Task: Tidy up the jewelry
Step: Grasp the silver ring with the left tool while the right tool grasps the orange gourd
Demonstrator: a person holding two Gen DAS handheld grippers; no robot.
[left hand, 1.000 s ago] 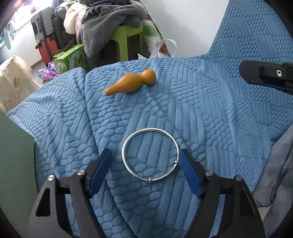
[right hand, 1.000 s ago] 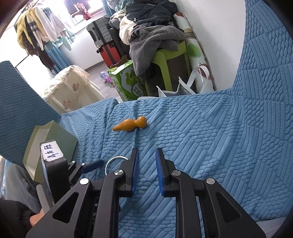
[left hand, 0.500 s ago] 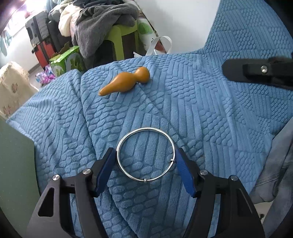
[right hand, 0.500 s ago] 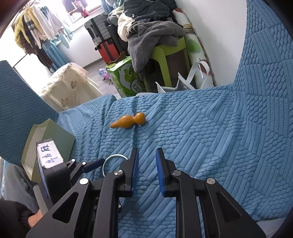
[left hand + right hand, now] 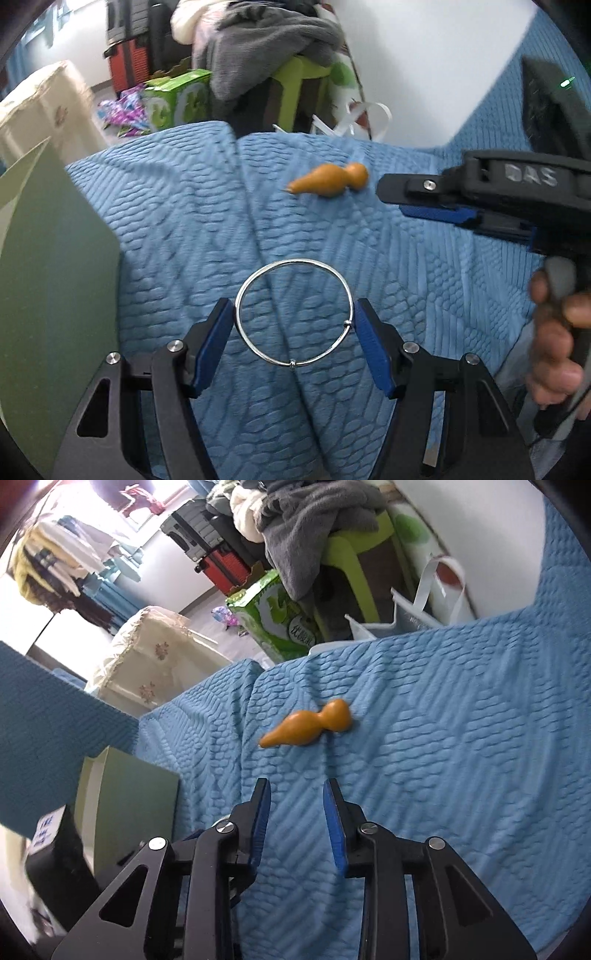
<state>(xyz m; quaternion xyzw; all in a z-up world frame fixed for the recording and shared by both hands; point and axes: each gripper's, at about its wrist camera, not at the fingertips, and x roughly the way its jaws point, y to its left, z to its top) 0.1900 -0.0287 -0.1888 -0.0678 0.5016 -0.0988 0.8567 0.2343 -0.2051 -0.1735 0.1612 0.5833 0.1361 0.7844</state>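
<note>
Jaws of the left gripper (image 5: 294,328) clasped the ring (image 5: 294,313) above the blanket (image 5: 424,280); the right gripper (image 5: 295,806), marked "DAS", stood parted near the gourd (image 5: 306,724).

Thin silver bangle (image 5: 293,313) flat on blue quilt, orange gourd pendant (image 5: 328,180) beyond

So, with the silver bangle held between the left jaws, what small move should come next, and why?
Probably carry the silver bangle a little left toward the green box. The left gripper has its blue pads touching both sides of the ring, so it looks held, and the box stands open beside it. The right gripper is empty, facing the orange gourd pendant.
</note>
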